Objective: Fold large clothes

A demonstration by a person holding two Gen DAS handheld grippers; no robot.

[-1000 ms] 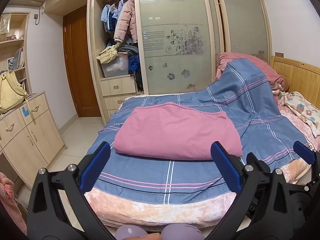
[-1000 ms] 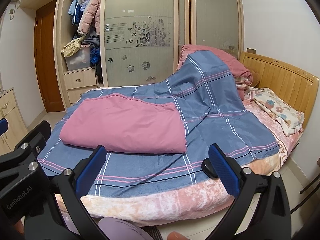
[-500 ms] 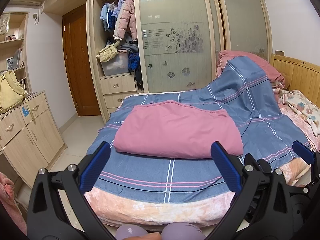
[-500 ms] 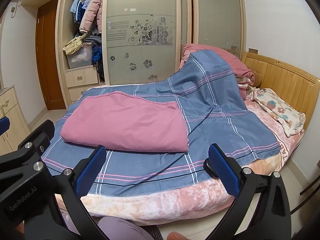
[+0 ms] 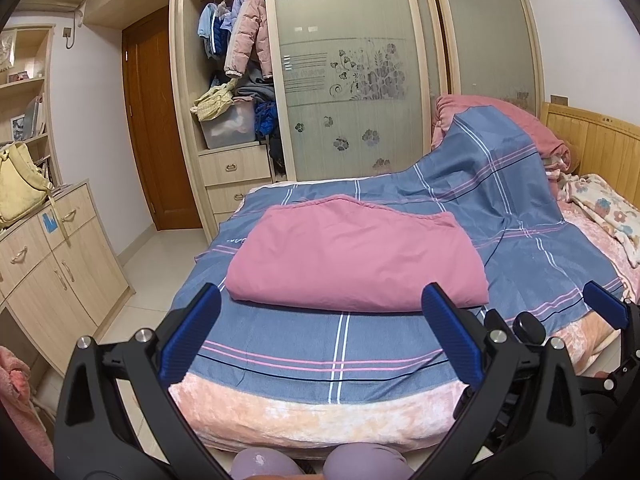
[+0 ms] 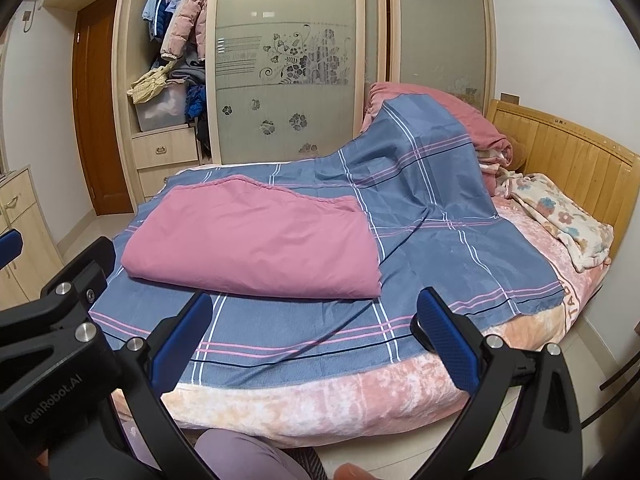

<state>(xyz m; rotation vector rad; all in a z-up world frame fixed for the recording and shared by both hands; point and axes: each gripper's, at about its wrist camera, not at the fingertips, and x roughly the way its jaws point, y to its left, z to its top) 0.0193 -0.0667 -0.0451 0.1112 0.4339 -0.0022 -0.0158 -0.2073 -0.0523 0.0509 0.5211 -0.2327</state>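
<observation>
Short of the bed [image 5: 320,412], my left gripper [image 5: 320,336] and right gripper [image 6: 312,336] gape empty; a shallow pinch could unravel the pink folded quilt [image 5: 356,260].

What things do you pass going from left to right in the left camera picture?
Yellow backpack → brown door → pink jacket → frosted wardrobe door → wooden headboard.

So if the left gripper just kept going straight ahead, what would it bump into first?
Probably the pink folded cloth. The left gripper is open and empty, aimed over the blue plaid sheet at the bed's near edge. Depth is hard to judge; if it's low, the sheet comes first.
</observation>
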